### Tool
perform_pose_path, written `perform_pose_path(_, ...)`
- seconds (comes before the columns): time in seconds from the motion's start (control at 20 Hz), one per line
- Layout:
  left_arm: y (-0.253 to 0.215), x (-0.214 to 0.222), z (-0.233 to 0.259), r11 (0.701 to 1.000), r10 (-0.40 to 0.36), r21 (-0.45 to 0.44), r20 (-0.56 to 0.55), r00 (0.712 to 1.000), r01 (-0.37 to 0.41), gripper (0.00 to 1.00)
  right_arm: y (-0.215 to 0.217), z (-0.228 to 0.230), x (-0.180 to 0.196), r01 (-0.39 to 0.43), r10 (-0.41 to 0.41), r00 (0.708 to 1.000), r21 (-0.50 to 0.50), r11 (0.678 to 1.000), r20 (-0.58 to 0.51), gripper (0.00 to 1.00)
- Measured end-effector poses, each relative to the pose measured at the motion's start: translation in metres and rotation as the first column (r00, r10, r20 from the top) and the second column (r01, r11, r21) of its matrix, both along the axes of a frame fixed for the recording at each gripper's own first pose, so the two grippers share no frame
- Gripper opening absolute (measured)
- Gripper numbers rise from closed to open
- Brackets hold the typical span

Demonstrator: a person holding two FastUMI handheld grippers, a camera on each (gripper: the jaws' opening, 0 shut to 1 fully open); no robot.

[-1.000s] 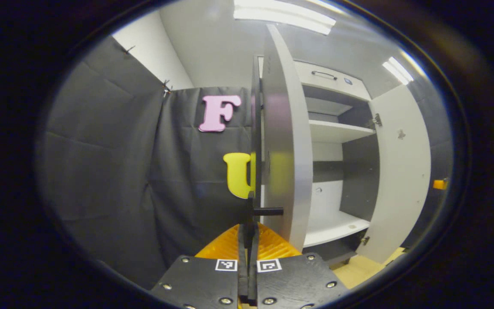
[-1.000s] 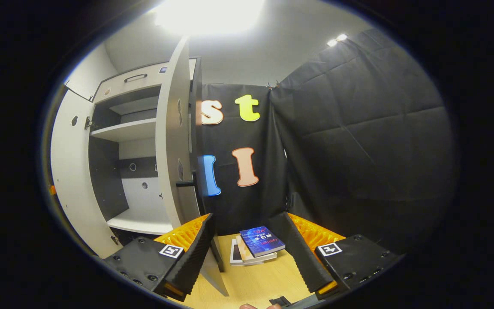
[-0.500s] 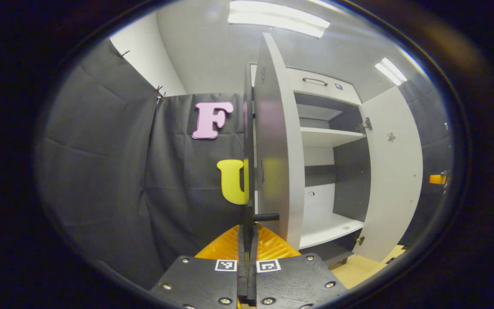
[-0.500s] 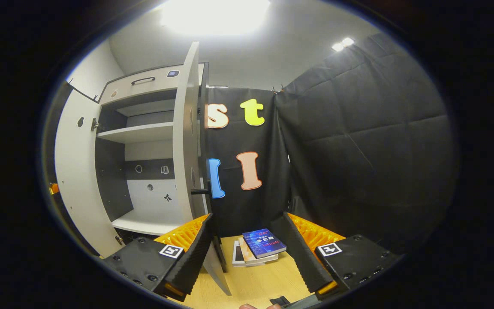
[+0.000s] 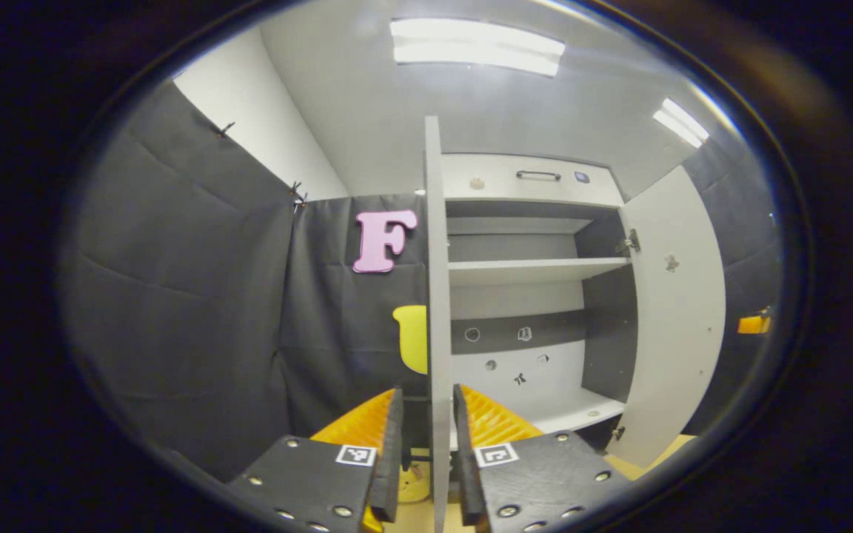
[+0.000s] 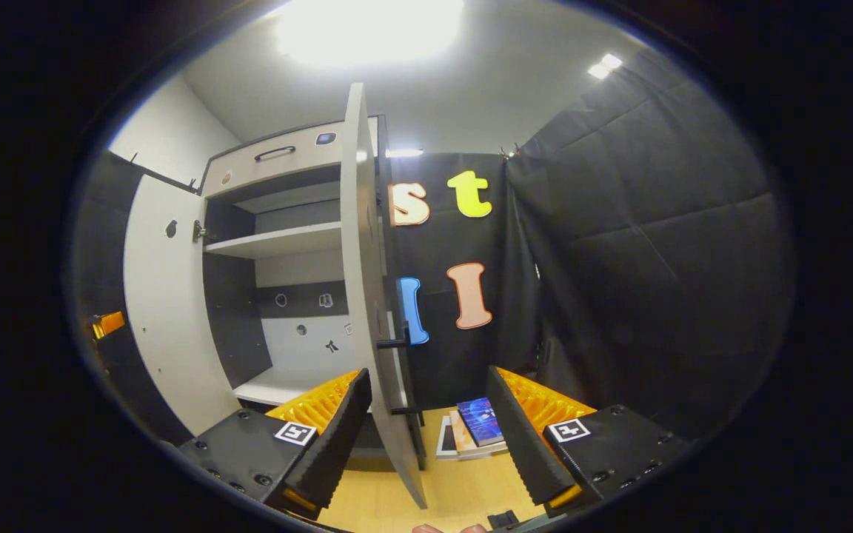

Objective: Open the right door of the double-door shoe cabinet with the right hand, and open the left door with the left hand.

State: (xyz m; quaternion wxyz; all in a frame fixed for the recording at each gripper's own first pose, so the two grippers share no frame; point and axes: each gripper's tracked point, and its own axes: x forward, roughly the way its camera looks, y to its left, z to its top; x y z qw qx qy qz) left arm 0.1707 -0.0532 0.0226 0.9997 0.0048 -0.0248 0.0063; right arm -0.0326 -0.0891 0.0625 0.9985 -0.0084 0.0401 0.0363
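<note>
The left door stands edge-on, so its handle is hidden. The left gripper is a little open, with the door edge in the gap; I cannot tell if the fingers touch it. The right gripper is wide open and holds nothing. The right door stands just ahead, swung open. Books lie on the floor, partly hidden. The shoe cabinet has both doors open.

Smooth matt white board on cabinet door; ribbed orange plastic and black foam on fingers; pale wood-look floor; glossy book cover.
</note>
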Motion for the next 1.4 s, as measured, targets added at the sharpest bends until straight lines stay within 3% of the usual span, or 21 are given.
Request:
perform_pose_path(0.2,-0.014,-0.030,-0.008,0.996,0.071,-0.048,-0.014,0.997,-0.071,0.95,0.021,-0.019,-0.008,-0.108,0.109,0.993,0.017,0.994,-0.054,1.00)
perform_pose_path(0.35,-0.028,-0.051,-0.027,0.991,0.100,-0.081,-0.074,0.992,-0.106,0.95,0.029,-0.041,-0.019,-0.160,0.159,0.981,0.000,0.987,-0.109,0.98)
perform_pose_path(0.75,-0.059,-0.099,-0.041,0.986,0.156,-0.041,-0.125,0.980,-0.163,0.95,0.043,-0.087,-0.038,-0.302,0.298,0.932,0.016,0.953,-0.207,0.98)
perform_pose_path(1.1,-0.074,-0.114,-0.028,0.982,0.184,-0.010,-0.107,0.977,-0.186,0.95,0.020,-0.102,-0.024,-0.286,0.268,0.935,-0.047,0.957,-0.231,0.98)
perform_pose_path(1.4,-0.076,-0.112,-0.032,0.983,0.183,0.018,-0.116,0.976,-0.182,0.95,0.028,-0.092,-0.005,-0.256,0.251,0.949,0.001,0.967,-0.188,0.98)
